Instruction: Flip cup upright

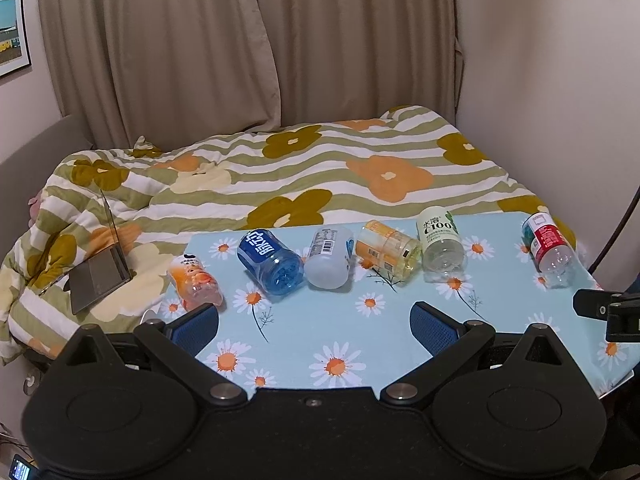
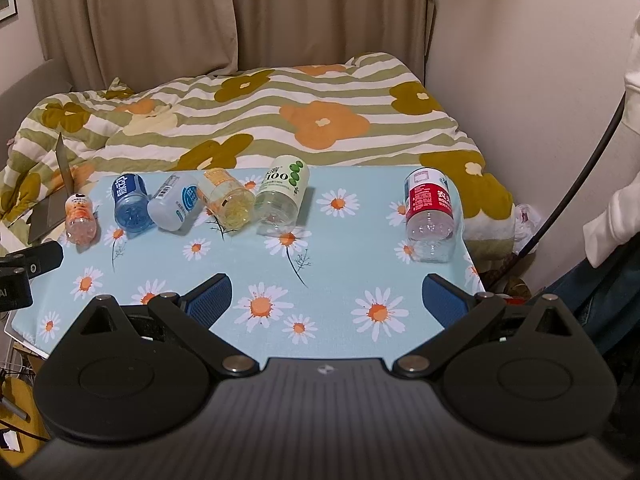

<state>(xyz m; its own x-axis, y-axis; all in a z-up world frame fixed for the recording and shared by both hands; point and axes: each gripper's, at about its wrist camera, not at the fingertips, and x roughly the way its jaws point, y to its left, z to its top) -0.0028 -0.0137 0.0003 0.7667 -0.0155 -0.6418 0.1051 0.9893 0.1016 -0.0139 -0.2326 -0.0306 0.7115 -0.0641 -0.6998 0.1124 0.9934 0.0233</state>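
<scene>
Six cut-down bottle cups lie on their sides along the far half of the daisy-print table [image 2: 224, 280]. Five are bunched at the left, from the small orange cup [image 2: 80, 218] to the green-dotted cup [image 2: 282, 196]; the red-labelled cup [image 2: 430, 212] lies well apart at the right. Both the left gripper [image 1: 314, 326] and the right gripper [image 2: 326, 300] hover near the table's front edge with jaws spread wide and nothing between them. The red-labelled cup is probably the easiest first target (no neighbour crowds it). To right it well, approach with the pads straddling its labelled middle, close gently on the thin plastic, then rotate until the base faces down before releasing on the cloth.
</scene>
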